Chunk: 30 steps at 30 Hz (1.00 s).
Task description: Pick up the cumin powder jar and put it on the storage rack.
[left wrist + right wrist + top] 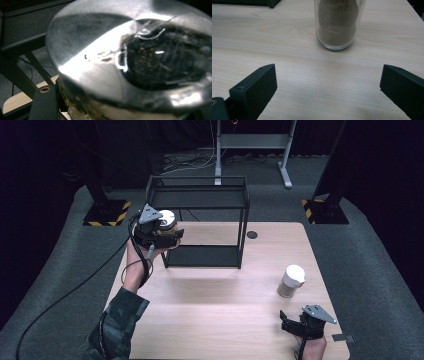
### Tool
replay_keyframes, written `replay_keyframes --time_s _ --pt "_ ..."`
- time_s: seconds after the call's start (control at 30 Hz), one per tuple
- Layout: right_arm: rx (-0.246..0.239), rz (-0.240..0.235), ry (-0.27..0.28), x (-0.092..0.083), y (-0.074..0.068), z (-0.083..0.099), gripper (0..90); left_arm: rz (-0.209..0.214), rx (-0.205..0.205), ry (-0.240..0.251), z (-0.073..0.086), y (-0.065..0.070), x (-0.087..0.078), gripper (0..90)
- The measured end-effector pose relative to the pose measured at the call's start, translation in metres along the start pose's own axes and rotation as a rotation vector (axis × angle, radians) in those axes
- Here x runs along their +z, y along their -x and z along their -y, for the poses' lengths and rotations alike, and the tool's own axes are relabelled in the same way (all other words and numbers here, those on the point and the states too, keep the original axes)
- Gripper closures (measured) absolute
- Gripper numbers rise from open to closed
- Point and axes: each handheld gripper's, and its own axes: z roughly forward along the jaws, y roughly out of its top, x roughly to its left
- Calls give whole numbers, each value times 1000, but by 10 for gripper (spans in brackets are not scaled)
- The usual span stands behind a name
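A jar with a shiny metal lid (166, 220) sits pinched in the left gripper (167, 231), raised off the table beside the left end of the black wire shelf (200, 200). In the left gripper view the lid (105, 50) looms right in front of the camera, bright and blurred, with a clear patch showing dark grainy contents inside; one black jaw rises just below and to the left of it, its pad against the jar's side. The jaws are drawn in as far as the jar allows.

The right gripper (295, 322) rests low at the near right corner of the table (210, 310), well apart from the left one. Its jaws stand spread wide with nothing between them but bare wood. Straight ahead of them, a short way off, stands a glass cup (336, 25) holding pale brown powder; in the high view it wears a white lid.
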Motion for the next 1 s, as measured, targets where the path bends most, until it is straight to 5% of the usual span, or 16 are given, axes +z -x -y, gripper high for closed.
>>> replay_keyframes --time_s 1.0 --pt "-8 -2 -9 1 0 -2 0 43 -4 33 -26 -6 -8 308"
